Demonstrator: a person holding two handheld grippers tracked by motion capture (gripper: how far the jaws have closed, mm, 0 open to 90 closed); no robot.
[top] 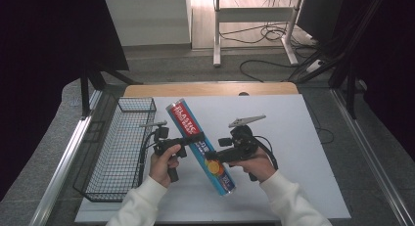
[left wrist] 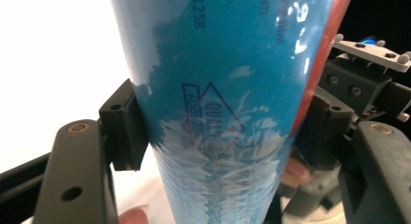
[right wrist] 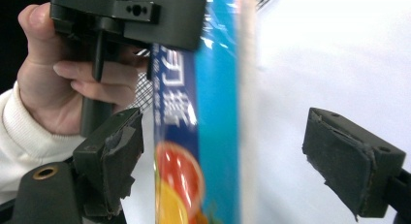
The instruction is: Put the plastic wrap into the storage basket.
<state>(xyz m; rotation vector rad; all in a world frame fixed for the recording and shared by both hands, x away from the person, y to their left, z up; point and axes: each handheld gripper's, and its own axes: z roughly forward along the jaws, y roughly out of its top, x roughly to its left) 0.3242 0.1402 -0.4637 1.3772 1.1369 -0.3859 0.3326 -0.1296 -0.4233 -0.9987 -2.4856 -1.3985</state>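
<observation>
- The plastic wrap box (top: 201,147) lies slanted near the middle of the white tabletop (top: 293,152), its red end toward the far edge and the wire basket (top: 120,147) at the left edge.
- The left gripper (top: 195,138) clamps the box's middle — pads pressed on both sides.
- The right gripper (top: 218,156) stands wide, pads clear of the box.
- A handover to the left looks in hand; next, carrying it to the basket calls for a firm single grip.

The blue box (left wrist: 228,103) runs off the left gripper view's top and bottom edges, its small print blurred.
</observation>
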